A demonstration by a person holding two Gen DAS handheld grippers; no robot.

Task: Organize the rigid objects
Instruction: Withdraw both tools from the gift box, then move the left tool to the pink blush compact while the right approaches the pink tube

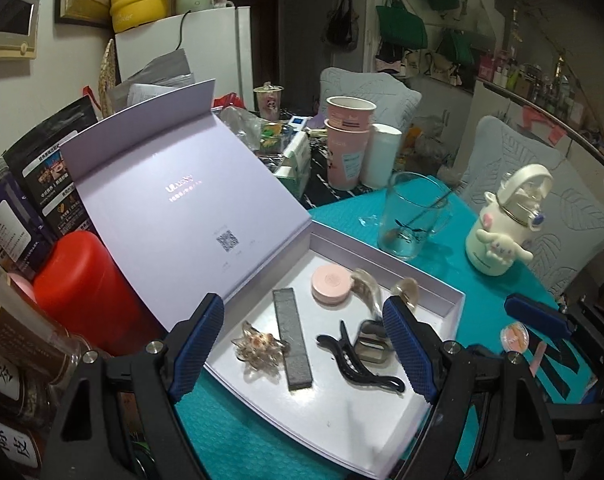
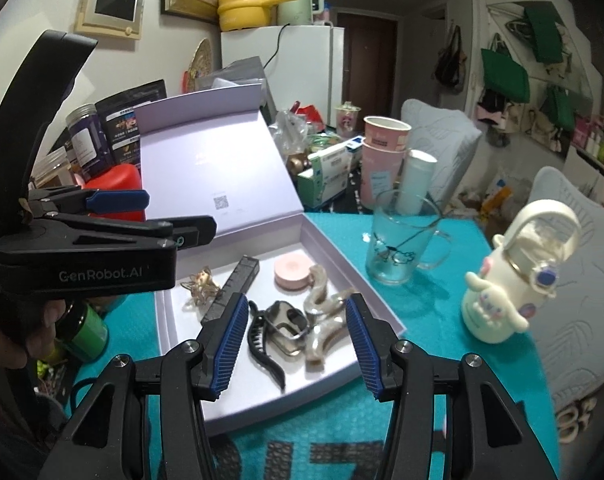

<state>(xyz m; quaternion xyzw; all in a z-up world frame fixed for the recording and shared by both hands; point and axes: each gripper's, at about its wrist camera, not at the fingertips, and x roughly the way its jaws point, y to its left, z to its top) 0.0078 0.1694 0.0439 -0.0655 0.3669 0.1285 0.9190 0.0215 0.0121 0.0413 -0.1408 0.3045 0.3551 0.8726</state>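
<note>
An open lilac box (image 1: 442, 312) (image 2: 382, 316) with its lid up lies on the teal mat. Inside are a grey bar (image 1: 292, 340) (image 2: 232, 286), a pink round case (image 1: 331, 285) (image 2: 292, 272), a black claw clip (image 1: 354, 360) (image 2: 264, 344), a metal clip (image 1: 372, 342) (image 2: 288, 326), a shell-like clip (image 1: 258, 346) (image 2: 200, 286) and pale translucent clips (image 2: 324, 320). My left gripper (image 1: 302, 348) is open and empty over the box's near side; it shows at the left of the right wrist view (image 2: 138, 216). My right gripper (image 2: 298, 344) is open and empty over the box's front edge.
A glass mug (image 1: 410, 216) (image 2: 398, 240) and a white cartoon bottle (image 1: 506, 224) (image 2: 514, 276) stand right of the box. A red container (image 1: 86, 288), jars and pouches crowd the left. Pink cups (image 1: 348, 140) stand behind. A small pink round item (image 1: 516, 336) lies right of the box.
</note>
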